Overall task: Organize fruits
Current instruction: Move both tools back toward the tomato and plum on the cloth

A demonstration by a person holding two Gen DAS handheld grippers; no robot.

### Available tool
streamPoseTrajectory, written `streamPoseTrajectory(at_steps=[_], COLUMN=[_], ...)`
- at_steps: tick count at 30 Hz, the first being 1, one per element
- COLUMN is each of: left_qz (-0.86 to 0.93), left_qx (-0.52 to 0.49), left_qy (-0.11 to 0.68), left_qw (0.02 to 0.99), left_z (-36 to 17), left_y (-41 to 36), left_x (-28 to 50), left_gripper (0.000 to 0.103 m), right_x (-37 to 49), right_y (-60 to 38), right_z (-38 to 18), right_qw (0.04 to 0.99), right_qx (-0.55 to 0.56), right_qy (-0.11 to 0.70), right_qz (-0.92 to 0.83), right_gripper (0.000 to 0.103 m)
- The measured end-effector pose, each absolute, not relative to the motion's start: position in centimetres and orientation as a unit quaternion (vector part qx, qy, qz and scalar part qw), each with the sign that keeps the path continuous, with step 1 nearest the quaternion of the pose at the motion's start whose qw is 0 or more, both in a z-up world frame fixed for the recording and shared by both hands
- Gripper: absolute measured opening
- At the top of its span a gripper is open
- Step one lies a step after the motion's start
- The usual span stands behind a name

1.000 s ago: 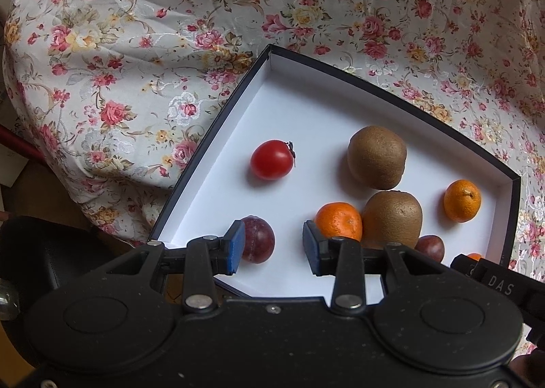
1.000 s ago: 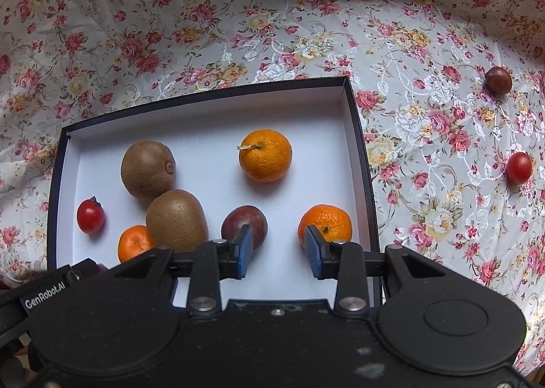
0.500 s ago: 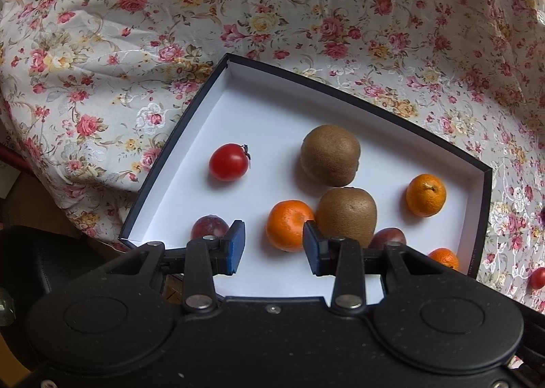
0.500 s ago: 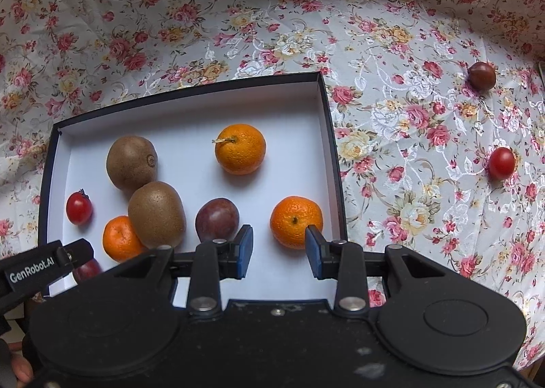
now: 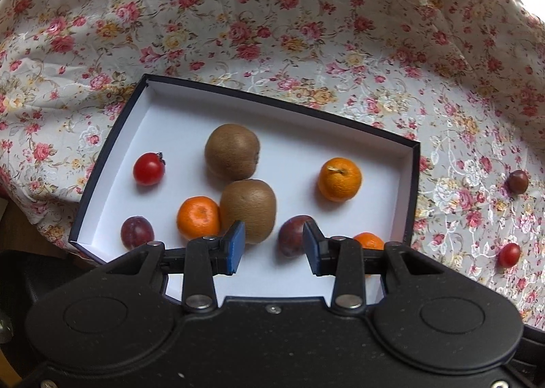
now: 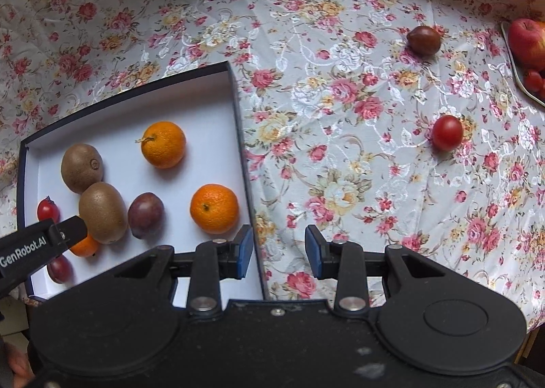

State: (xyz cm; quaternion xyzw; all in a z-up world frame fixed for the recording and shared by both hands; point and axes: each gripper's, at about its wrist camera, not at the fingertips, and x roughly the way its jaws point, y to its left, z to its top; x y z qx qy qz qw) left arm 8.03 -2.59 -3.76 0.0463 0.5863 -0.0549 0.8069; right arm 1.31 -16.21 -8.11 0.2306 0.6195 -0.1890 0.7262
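Hovering over the black-rimmed box [image 5: 410, 197], the left gripper [image 5: 273, 246] has its blue pads spread with nothing between them. Kiwis, tangerines, plums and a cherry tomato [image 5: 148, 168] lie inside. The right gripper [image 6: 278, 251], likewise parted and empty, hangs above the floral cloth [image 6: 340, 136], where another cherry tomato [image 6: 447, 127] and a dark plum [image 6: 423, 40] lie apart.

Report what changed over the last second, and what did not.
Both views slid rightward: the right tool now hangs past the box edge over the floral cloth, toward the red tomato. Nothing was gripped or released. Both tools stayed open and empty; the fruit in the box kept its places.
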Motion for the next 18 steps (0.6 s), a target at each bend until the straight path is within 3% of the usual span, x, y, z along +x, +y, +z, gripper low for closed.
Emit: streamPoseTrajectory(at_steps=[18], left_qz=[-0.122], left_qx=[0.102], left_qy=[0.583], left_qw=[0.796], left_z=[-3.8], left_y=[-12.4], left_x=[4.3], left_gripper=[0.047], right_x=[-4.9], right_y=[-26.9], right_z=[-8.7], right_qw=[0.647], right_qx=[0.313], right_qy=[0.637], right_qz=[-0.278], right_gripper=[0.037])
